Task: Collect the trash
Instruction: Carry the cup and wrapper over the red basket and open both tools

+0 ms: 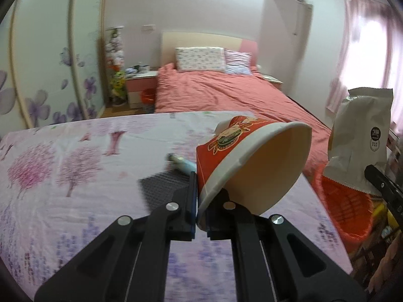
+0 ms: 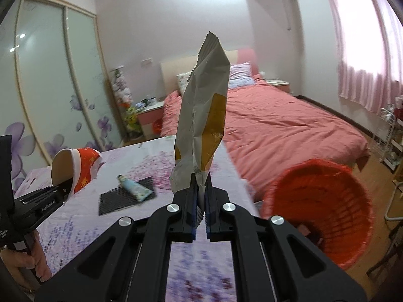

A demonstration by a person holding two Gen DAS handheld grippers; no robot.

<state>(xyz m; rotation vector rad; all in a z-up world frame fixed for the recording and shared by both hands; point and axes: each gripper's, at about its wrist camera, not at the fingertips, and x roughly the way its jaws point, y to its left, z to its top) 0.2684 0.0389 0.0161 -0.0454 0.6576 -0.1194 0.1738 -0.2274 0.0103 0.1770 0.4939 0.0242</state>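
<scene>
My left gripper (image 1: pixel 200 201) is shut on the rim of a red paper cup (image 1: pixel 249 161), held tilted above the table; the cup also shows in the right wrist view (image 2: pixel 75 168). My right gripper (image 2: pixel 200 196) is shut on a grey and yellow snack bag (image 2: pixel 204 115), held upright; the bag also shows at the right of the left wrist view (image 1: pixel 362 138). A red mesh trash basket (image 2: pixel 317 209) stands on the floor to the right of the table, also seen in the left wrist view (image 1: pixel 345 206). A small light blue tube (image 2: pixel 133 187) lies on a dark mat (image 2: pixel 123 196).
The table wears a purple flowered cloth (image 1: pixel 75 176). A bed with a salmon cover (image 2: pixel 277 125) stands beyond it. A wardrobe with flower-printed doors (image 2: pixel 63 88) is at left, a white rack (image 2: pixel 390 138) at far right.
</scene>
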